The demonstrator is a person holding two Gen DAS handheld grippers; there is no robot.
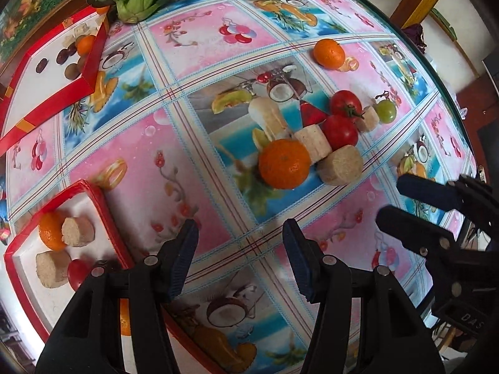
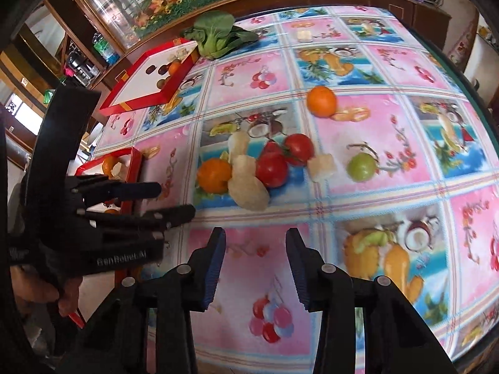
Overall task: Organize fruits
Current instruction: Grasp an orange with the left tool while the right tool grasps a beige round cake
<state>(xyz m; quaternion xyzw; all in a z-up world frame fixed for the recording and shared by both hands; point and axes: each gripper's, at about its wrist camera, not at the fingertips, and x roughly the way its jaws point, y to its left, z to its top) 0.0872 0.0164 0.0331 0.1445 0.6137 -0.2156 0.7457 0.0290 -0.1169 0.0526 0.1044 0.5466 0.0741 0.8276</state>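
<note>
The fruit cluster lies ahead of both tools on the tabletop (image 1: 202, 46); its near orange (image 1: 284, 163) sits just beyond the left hand-held gripper (image 1: 240, 258), which is nearer and partly open, holding nothing. The right hand-held gripper (image 2: 255, 265) is narrow and empty. The near red tray (image 1: 103, 218) holds an orange, pale chunks and probably a tomato; the far red tray (image 1: 96, 62) holds dark fruits.

Left gripper (image 1: 240, 261) angled steeply down, jaws parted, nothing between the pads. Right gripper (image 2: 255, 268) just beside it, likewise tilted down, jaws apart and empty.
</note>
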